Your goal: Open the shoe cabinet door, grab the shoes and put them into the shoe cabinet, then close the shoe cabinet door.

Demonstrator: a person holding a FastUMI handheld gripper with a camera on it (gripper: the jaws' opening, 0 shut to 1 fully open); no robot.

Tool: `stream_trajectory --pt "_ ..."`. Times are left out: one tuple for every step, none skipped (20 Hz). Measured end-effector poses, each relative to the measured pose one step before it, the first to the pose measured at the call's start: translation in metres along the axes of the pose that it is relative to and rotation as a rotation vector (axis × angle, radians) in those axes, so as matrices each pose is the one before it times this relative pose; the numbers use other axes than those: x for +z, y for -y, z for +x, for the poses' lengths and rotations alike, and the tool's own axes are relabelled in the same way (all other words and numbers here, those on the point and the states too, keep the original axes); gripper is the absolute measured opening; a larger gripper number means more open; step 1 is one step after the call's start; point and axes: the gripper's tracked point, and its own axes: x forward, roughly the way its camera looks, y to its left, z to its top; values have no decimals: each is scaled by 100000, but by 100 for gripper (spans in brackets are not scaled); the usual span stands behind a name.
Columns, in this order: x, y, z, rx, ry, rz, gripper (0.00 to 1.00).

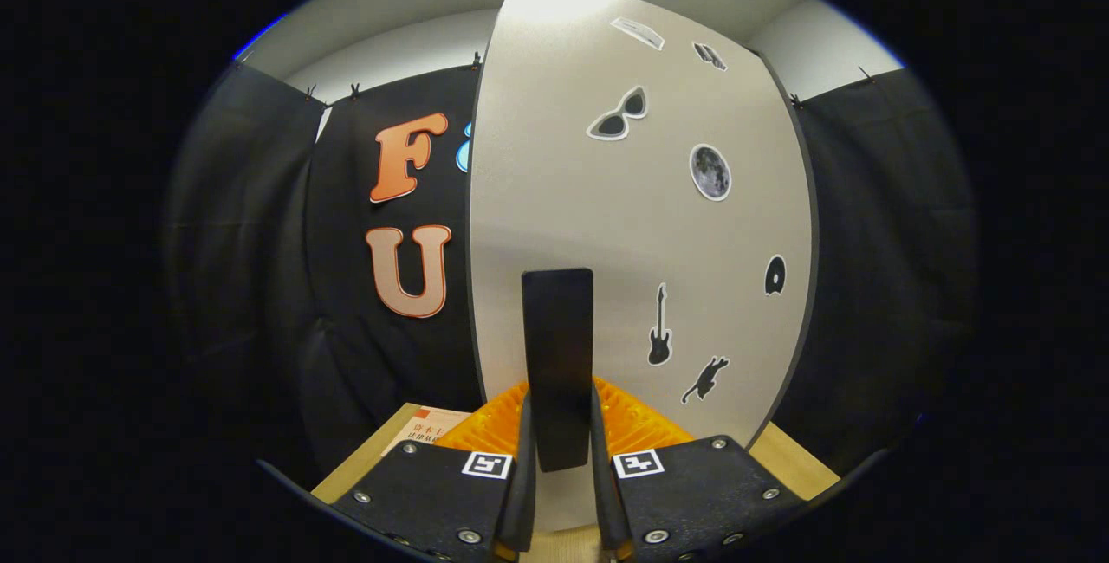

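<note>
Claw (560,442) position: directly in front of the cabinet door (641,225), with both fingers reaching toward the door's face. The fingers are drawn close together, leaving only a narrow gap. A dark upright handle (559,355) occupies that gap. The handle rises from between the fingertips and extends above them, against the pale door panel. Both fingers sit against the sides of the handle's lower part, so the claw is clamped on the handle.

Door: a tall, pale panel with a dark rim, standing upright immediately beyond the fingers. The handle sits on the door's left portion, near its left edge. Whether the door is fully closed or slightly ajar cannot be told, since the cabinet body behind it is hidden.

Stickers on the door, all above or to the right of the claw:
- a pair of sunglasses (617,115), high above the handle;
- a round moon (710,171), to the right of the sunglasses and lower;
- a guitar (659,326), just right of the handle;
- a cat (705,378), right of the guitar and lower;
- a small dark rounded shape (775,275), near the door's right edge;
- two small stickers near the top, too small to identify.

Surface: a light wooden top (801,468) lies below the door, showing on both sides of the claw. A printed paper or booklet (424,429) lies on it, just left of the left finger.

Surroundings: black cloth hangs to the left and right of the door.
</note>
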Motion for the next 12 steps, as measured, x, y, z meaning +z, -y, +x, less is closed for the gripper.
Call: stream_trajectory --pt "-24 285 -468 77 513 386 28" --pt "-32 262 -392 66 124 424 29" --pt "-132 298 -531 146 -325 -33 28" --pt "-22 263 -435 105 -400 25 28" --pt "43 272 -448 112 67 323 28" --pt "-18 333 -407 101 9 220 28" --pt "13 345 -392 -23 890 213 28" --pt "-45 309 -396 -63 -179 64 28" --pt "-99 315 -376 0 -141 256 28" --pt "-54 286 -377 195 -305 -363 28" --pt "51 334 -345 482 352 -267 28" --pt "-17 340 -349 571 414 -196 28"
